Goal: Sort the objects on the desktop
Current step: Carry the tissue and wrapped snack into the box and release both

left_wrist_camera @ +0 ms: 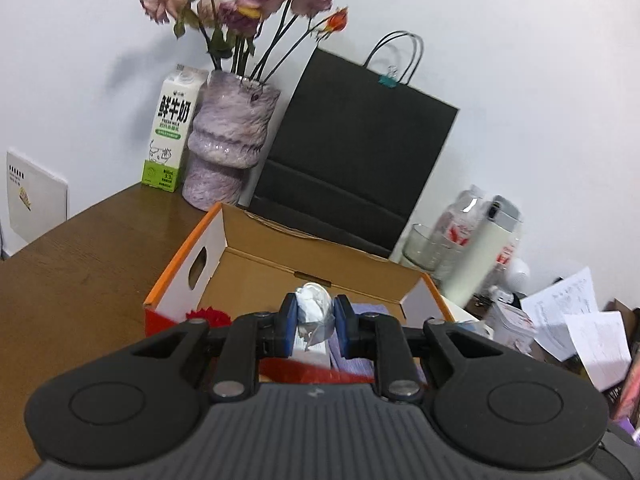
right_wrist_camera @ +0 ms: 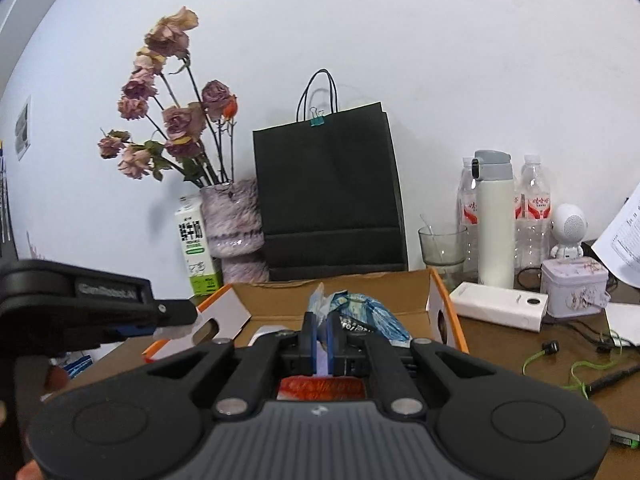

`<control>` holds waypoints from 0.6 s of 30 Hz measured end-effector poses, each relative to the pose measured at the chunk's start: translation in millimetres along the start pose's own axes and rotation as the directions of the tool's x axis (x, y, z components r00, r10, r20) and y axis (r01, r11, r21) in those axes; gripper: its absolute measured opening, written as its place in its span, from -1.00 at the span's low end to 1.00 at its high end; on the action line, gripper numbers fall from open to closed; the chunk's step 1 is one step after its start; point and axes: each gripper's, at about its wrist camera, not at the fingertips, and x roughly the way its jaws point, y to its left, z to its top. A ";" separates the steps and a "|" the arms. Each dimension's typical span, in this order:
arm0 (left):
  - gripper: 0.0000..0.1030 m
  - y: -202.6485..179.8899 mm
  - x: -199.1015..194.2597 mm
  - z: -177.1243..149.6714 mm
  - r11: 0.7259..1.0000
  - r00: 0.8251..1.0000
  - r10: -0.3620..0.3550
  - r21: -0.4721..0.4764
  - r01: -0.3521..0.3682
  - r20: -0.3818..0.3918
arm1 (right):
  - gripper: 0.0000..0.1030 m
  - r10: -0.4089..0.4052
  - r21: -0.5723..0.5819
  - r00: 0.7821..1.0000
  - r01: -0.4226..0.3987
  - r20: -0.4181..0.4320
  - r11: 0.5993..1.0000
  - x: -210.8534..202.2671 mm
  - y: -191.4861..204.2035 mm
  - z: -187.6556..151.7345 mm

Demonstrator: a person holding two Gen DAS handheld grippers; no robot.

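An open cardboard box (left_wrist_camera: 256,258) with orange edges stands on the brown desk, and the same box (right_wrist_camera: 280,300) shows in the right wrist view. My left gripper (left_wrist_camera: 314,314) hovers over it, shut on a crumpled white wad (left_wrist_camera: 314,304) between its blue pads. From the right wrist view, the left gripper (right_wrist_camera: 178,316) reaches in from the left above the box's left flap. My right gripper (right_wrist_camera: 320,330) hangs over the box's near side, shut on the edge of a crinkled blue plastic packet (right_wrist_camera: 368,314). Purple and red items lie in the box below.
Behind the box stand a black paper bag (right_wrist_camera: 328,200), a purple vase of dried roses (right_wrist_camera: 236,220) and a milk carton (right_wrist_camera: 196,244). To the right are a glass (right_wrist_camera: 442,246), bottles, a white flask (right_wrist_camera: 496,220), a power bank (right_wrist_camera: 498,306), a tin (right_wrist_camera: 574,286), green earphones and papers.
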 end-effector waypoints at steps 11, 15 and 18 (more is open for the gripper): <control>-0.61 2.5 53.4 13.9 0.994 0.997 0.079 0.069 -0.080 0.010 | -0.93 -0.054 0.024 0.996 0.055 -0.066 0.998 73.4 -25.9 8.2; -0.60 2.2 66.9 12.8 0.989 0.994 0.109 0.103 -0.109 0.000 | -0.93 -0.053 0.031 0.995 0.056 -0.089 0.998 89.9 -32.6 7.8; -0.59 2.2 79.9 5.5 0.980 0.988 0.155 0.129 -0.152 -0.019 | -0.93 -0.051 0.030 0.992 0.055 -0.115 0.998 100.9 -34.3 5.4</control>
